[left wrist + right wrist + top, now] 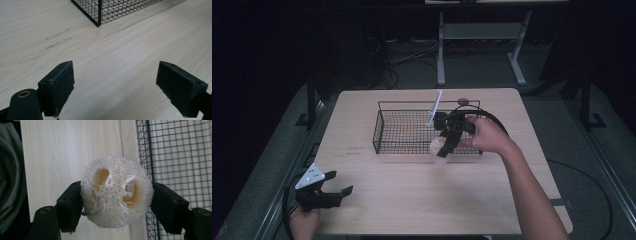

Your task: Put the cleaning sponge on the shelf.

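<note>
Pale, fibrous loofah sponge (439,148) clamped in the right tool (443,150) in the high view, held at the near long wall of the black wire basket (382,131), toward its right end; white stick-like thing (434,108) leaning up from the basket's far side; basket set on the light wooden desk (412,200), toward its far half; left tool (337,184) low at the near left corner of the desk, jaws apart and nothing between them, well apart from the basket.

From the left gripper view: both black pads spread wide over bare wood grain of the desk (112,62); corner of the wire basket (98,15) ahead at the top.

From the right gripper view: loofah sponge (116,192) pinched on both sides by the black pads, its holed cut face turned to the camera; desk (62,152) behind at left, mesh of the basket (180,152) behind at right, the sponge sitting across the basket's edge wire.
</note>
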The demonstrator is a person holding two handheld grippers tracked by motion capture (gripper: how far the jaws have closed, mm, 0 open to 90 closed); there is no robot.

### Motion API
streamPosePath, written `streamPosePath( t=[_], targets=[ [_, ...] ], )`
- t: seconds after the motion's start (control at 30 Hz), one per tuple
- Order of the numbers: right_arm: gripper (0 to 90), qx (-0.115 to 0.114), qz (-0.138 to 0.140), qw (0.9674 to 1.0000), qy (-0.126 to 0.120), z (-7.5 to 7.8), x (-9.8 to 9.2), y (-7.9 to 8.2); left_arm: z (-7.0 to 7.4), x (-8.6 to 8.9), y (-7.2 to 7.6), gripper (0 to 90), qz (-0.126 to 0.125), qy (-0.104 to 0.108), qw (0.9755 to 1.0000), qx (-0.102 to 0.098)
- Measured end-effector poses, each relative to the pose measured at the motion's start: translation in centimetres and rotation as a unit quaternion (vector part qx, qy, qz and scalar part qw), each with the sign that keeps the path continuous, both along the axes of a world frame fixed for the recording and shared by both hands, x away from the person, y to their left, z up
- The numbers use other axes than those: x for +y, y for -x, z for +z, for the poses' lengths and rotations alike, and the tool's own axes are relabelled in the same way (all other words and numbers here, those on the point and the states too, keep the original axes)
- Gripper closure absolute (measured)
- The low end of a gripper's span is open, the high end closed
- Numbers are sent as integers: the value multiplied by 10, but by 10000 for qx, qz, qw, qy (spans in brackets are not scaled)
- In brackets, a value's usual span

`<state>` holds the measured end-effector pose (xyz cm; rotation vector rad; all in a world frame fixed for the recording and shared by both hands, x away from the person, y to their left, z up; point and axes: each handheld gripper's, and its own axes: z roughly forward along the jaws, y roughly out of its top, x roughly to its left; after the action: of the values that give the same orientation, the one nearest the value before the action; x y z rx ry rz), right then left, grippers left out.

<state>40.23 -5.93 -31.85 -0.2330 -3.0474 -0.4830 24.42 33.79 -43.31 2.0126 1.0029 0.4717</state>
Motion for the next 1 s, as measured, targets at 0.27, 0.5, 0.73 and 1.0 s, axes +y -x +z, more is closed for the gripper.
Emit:
streamPosePath(
  t=[0.27,0.5,0.73,1.0],
  targets=[
    [292,-54,-188,9998,-56,13,1,-18,0,0,0,137,-8,-54,10000,-2],
    [292,-129,-281,9995,-80,21,1,-32,0,1,1,137,14,-29,10000,-14],
    [292,-113,-500,9986,-115,20,-2,-48,0,4,1,137,37,-2,10000,9],
    [292,-54,-766,9969,-166,13,-9,-66,0,4,1,137,43,8,10000,-8]
  ],
)
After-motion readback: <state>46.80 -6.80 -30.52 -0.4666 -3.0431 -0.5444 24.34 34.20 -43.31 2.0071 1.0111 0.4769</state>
